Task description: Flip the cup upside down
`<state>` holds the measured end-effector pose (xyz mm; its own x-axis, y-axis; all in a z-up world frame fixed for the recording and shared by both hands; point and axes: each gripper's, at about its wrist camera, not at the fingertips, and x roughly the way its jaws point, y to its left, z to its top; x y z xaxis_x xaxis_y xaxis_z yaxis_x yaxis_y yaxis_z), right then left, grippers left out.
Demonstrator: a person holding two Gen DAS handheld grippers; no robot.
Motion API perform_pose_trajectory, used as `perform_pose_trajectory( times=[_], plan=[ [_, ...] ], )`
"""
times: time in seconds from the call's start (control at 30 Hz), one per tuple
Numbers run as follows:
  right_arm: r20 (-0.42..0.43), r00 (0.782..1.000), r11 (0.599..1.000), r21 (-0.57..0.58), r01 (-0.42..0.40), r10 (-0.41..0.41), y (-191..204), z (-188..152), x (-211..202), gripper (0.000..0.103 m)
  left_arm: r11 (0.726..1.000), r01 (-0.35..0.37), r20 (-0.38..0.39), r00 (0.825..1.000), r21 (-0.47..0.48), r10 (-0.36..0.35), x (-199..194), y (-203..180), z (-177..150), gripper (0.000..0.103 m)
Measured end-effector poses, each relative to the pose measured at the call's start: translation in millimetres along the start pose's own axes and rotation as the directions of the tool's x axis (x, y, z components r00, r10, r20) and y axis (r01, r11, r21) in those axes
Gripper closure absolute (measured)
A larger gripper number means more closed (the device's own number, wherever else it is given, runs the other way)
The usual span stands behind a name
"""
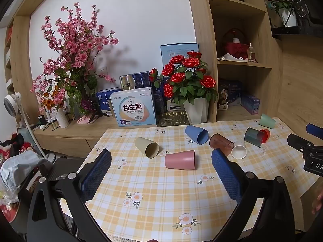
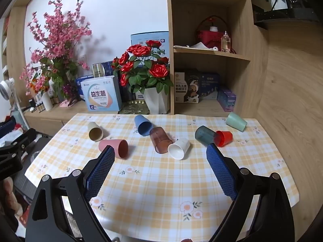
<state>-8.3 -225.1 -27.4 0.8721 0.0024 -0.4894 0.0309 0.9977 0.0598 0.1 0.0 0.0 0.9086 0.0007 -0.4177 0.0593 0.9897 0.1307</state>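
Note:
Several plastic cups lie on their sides on the checked tablecloth (image 1: 161, 201): beige (image 1: 147, 147), pink (image 1: 180, 159), blue (image 1: 196, 134), clear brown (image 1: 221, 143), white (image 1: 239, 151), dark teal (image 1: 253, 136), red (image 1: 264, 135) and green (image 1: 267, 121). My left gripper (image 1: 161, 155) is open and empty, above the table just short of the pink cup. My right gripper (image 2: 159, 151) is open and empty, just short of the white cup (image 2: 179, 148) and brown cup (image 2: 161, 142). The pink cup (image 2: 114, 147) lies by its left finger.
A sideboard behind the table holds boxes (image 1: 134, 109), red roses in a white pot (image 1: 187, 84) and pink blossoms (image 1: 74, 46). A wooden shelf unit (image 2: 210, 50) stands at the back right, a wood wall on the right. A fan (image 1: 12, 106) stands left.

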Motion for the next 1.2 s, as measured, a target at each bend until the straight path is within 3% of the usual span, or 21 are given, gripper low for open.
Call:
perform_pose_trajectory(
  times=[1.2],
  plan=[
    [0.021,1.000,1.000,0.013,0.007,-0.007,-4.7,3.8,-8.3,0.014,1.000,0.001,0.003,1.000,0.002,-0.001,-1.9,-1.1,5.4,0.006]
  ],
)
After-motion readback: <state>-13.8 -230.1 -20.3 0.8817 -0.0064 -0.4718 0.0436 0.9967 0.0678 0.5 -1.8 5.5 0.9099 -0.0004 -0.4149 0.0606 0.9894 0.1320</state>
